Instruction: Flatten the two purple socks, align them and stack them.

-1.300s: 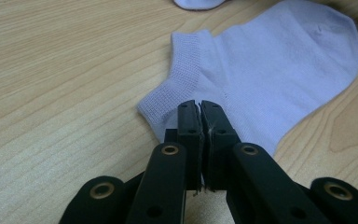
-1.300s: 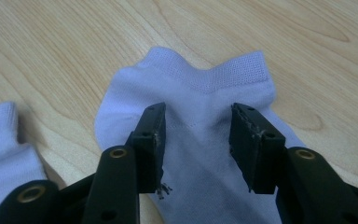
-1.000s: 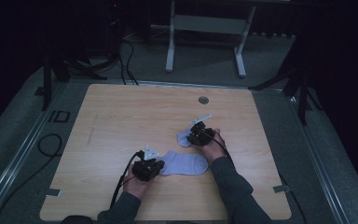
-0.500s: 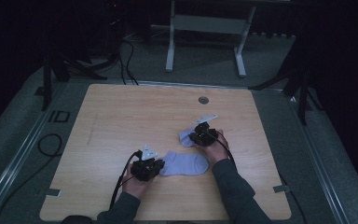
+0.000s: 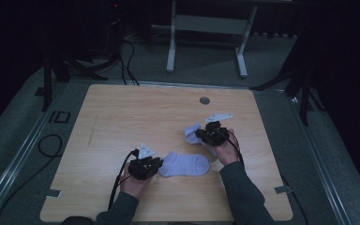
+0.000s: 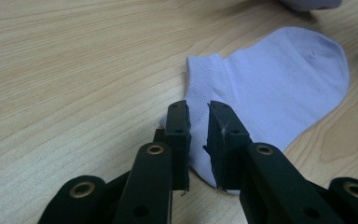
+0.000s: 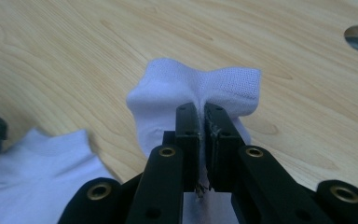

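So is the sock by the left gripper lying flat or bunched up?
Flat. The lavender sock lies spread on the table, cuff toward the left gripper, whose fingers stand slightly apart over the cuff edge.

Left gripper [image 6: 198, 140] low, fingers just opening, slightly apart; right gripper [image 7: 204, 140] raised, fingers pinched shut.

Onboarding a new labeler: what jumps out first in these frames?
Two pale lilac socks on the wooden table. The flat sock lies near the front edge, with the left tongs slightly open over its cuff, having just been opening. The bunched sock sits farther back on the right, pinched in the right tongs.
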